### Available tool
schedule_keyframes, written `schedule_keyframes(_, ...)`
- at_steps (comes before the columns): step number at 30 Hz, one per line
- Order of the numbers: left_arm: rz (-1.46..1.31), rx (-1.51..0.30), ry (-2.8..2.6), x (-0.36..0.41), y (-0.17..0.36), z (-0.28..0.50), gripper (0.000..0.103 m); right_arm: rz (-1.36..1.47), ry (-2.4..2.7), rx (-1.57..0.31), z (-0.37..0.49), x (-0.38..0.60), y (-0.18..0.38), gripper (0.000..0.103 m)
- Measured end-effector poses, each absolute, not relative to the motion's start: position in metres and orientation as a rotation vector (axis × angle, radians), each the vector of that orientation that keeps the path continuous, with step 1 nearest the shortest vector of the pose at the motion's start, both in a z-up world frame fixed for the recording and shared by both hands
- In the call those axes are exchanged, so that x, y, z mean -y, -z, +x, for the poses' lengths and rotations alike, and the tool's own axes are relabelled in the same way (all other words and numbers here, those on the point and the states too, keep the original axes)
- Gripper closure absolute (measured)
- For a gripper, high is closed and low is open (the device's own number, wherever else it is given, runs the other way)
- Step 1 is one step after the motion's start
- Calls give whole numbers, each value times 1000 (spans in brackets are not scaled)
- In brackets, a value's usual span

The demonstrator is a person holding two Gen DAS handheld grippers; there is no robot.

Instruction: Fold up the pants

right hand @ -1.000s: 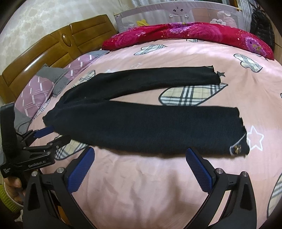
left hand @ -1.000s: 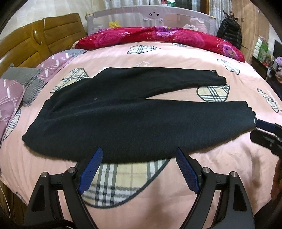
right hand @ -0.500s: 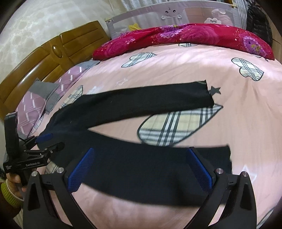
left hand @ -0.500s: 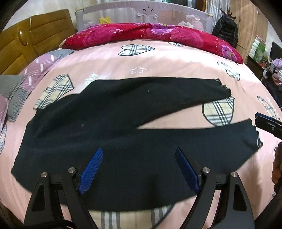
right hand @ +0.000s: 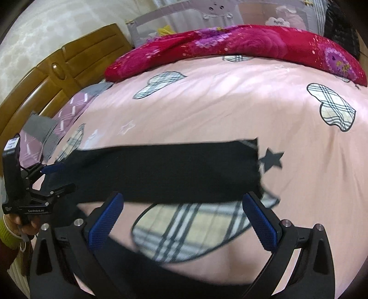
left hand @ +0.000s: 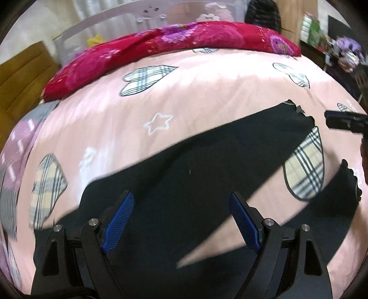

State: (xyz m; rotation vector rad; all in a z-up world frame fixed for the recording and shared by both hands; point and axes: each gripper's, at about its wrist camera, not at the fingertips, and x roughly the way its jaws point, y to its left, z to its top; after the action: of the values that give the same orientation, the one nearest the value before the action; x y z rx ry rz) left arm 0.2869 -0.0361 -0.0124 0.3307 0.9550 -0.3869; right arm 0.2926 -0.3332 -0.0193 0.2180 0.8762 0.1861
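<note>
Black pants (left hand: 188, 174) lie spread flat on the pink bedspread (left hand: 207, 92), legs pointing right. My left gripper (left hand: 181, 220) is open and empty, its blue pads over the crotch and waist part. My right gripper (right hand: 184, 220) is open and empty, hovering over the gap between the far leg (right hand: 161, 170) and the near leg (right hand: 161, 276), which runs under it. The left gripper also shows at the left edge of the right wrist view (right hand: 53, 179), by the waistband. The right gripper's tip shows at the right edge of the left wrist view (left hand: 345, 119).
A red floral quilt (left hand: 172, 48) lies along the far side of the bed. A wooden headboard (right hand: 69, 69) and purple-grey pillows (right hand: 46, 128) are at the left. A grey bed rail (right hand: 207, 13) stands behind. Clutter stands at the far right (left hand: 340, 46).
Both grippers have moved forward and lower over the pants, so the near leg has slid under them. Both stay open and the pants lie as before.
</note>
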Motion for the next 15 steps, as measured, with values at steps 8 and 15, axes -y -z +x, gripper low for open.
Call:
schedule_keyframes(8, 351, -1050, 531, 48, 41, 365, 17, 235, -168, -929, 350, 370, 41, 0)
schedule_keyframes(15, 398, -1159, 548, 57, 79, 419, 18, 268, -195, -987, 386, 387, 63, 2)
